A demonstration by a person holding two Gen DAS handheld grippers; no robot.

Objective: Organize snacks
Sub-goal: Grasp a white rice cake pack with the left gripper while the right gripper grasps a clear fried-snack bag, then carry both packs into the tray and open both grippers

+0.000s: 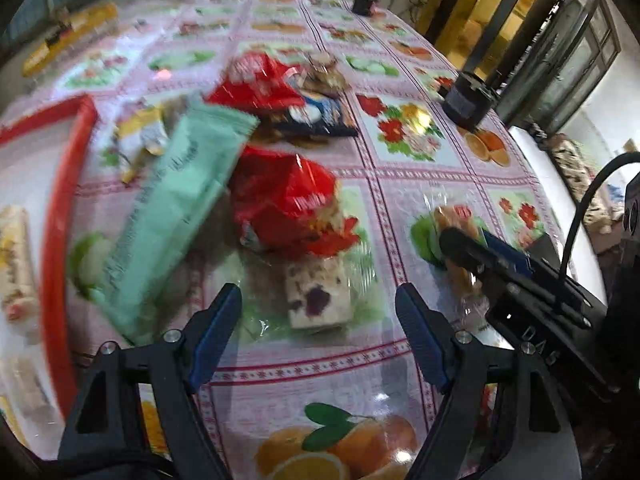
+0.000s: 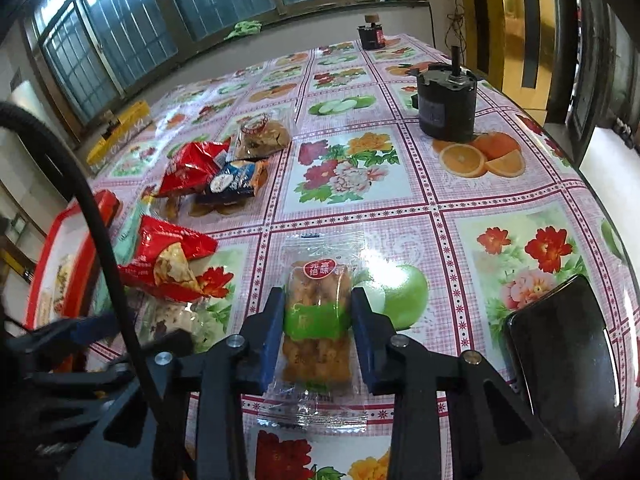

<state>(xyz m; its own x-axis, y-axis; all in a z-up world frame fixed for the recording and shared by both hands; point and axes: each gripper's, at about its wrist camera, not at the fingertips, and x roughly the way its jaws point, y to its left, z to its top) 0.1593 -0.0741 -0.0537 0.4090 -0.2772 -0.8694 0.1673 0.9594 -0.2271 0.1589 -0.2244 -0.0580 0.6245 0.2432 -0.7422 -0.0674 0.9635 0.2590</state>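
Observation:
My right gripper [image 2: 318, 320] is shut on a clear packet of orange fried snack with a green label [image 2: 316, 312], which rests on the flowered tablecloth. It shows at the right of the left wrist view [image 1: 460, 240]. My left gripper [image 1: 320, 320] is open and empty, above a white nougat bar with purple bits [image 1: 318, 296]. A mint-green packet [image 1: 176, 208], a red packet [image 1: 292, 204], another red packet [image 1: 260, 80] and a dark blue packet [image 1: 316, 116] lie ahead of it. A red-rimmed tray [image 1: 60, 216] with a snack in it sits at the left.
A black cylindrical motor [image 2: 446, 100] stands at the far right of the table, a smaller dark object [image 2: 370, 36] at the far edge. A black phone [image 2: 568, 356] lies near the right edge. A yellow box [image 2: 120, 130] lies far left.

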